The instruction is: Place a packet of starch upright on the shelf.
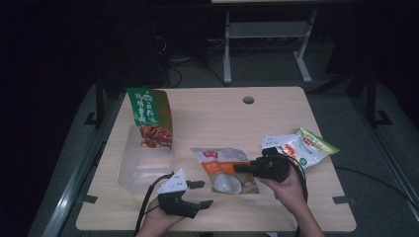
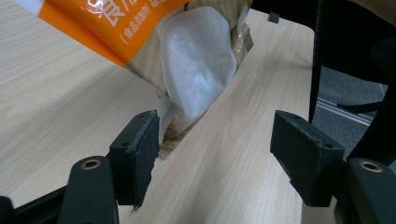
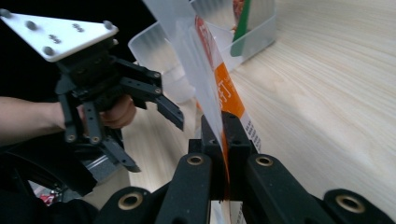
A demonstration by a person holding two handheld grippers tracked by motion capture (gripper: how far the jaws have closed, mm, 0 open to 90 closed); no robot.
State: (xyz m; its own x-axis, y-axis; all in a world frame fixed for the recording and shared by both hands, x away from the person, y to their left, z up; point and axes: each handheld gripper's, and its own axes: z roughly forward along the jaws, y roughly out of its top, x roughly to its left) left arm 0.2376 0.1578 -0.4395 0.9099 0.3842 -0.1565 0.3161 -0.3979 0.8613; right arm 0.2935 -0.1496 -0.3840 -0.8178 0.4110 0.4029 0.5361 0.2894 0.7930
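Right claw (image 3: 223,135) pinches orange-white pouch (image 3: 219,88); translucent edge.

Right gripper (image 1: 240,168) was clamped shut, jaws pointing toward the left gripper (image 1: 202,193), held in the right hand (image 1: 286,187). Left gripper's jaws stood wide apart, gripping nothing, left hand (image 1: 158,219) beneath it.

The high view looks forward and down from above the person's side, taking in the whole tabletop (image 1: 276,118). The left gripper view sits low and very near, looking along its claw (image 2: 215,154) at the orange pouch (image 2: 140,28). The right gripper view, equally close, shares that orange pouch (image 3: 224,93) and shows the left claw (image 3: 149,126) at centre left.
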